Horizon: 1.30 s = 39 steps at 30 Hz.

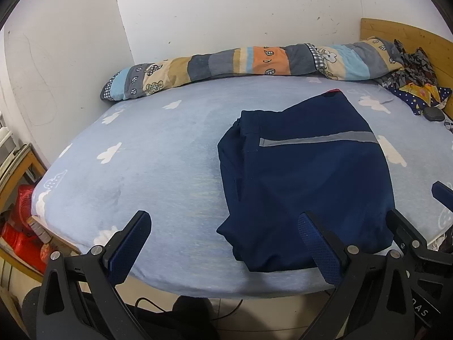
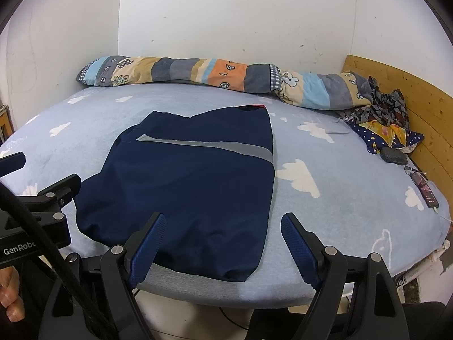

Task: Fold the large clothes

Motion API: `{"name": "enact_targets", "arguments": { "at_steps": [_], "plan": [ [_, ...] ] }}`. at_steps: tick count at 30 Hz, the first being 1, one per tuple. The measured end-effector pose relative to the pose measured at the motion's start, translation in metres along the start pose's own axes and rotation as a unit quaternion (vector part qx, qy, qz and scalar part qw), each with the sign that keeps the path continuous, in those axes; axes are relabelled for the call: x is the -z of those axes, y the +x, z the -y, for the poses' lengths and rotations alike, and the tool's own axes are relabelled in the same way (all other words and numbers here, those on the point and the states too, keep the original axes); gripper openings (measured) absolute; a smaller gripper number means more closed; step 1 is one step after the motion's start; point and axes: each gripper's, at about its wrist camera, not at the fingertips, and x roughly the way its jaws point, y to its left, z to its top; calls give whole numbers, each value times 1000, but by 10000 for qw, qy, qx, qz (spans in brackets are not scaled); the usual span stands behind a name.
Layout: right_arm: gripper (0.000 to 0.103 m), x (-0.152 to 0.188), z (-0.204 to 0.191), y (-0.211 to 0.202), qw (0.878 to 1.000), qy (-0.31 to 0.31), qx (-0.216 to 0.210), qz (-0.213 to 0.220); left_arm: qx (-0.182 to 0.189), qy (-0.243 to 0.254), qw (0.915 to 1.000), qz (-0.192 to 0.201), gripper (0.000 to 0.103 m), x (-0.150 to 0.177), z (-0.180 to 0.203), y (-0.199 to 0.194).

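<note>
At the far left, beside the bed, a red plastic item [image 1: 24,226] sits on a wooden shelf frame [image 1: 19,167]. The left gripper [image 1: 225,233] hangs over the near edge of the bed, its blue-padded fingers [image 1: 133,240] spread wide with nothing between them but bare sheet and the garment's left edge. The bed's pale blue sheet with white cloud prints [image 1: 141,164] stretches back to a long rolled quilt in striped orange, blue, grey and beige patches [image 1: 254,59] lying along the white wall [image 1: 226,14].

Right of centre on the sheet lies the folded dark navy garment with a grey reflective stripe [image 2: 192,181], flat, its near hem close to the bed's front edge. The right gripper [image 2: 222,236] hovers above that hem, fingers [image 2: 297,243] spread apart and gripping nothing; the left finger overlaps the cloth in view, the right one stands over the bare sheet.

Further right, against the wooden headboard [image 2: 410,99], a heap of patterned fabric [image 2: 382,121] lies bunched, with a dark oval pebble-like object [image 2: 393,155], eyeglasses [image 2: 414,174] and a dark remote-like device [image 2: 430,197] beside it.
</note>
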Motion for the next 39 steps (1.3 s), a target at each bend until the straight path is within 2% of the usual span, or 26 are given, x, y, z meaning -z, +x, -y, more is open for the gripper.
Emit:
{"name": "enact_targets", "arguments": {
  "at_steps": [31, 39],
  "plan": [
    [87, -1, -2, 0, 10000, 25, 44, 19, 1, 13, 10000, -5, 103, -1, -4, 1],
    [87, -3, -3, -2, 10000, 54, 19, 54, -18, 3, 9999, -143, 103, -1, -6, 1]
  ]
}}
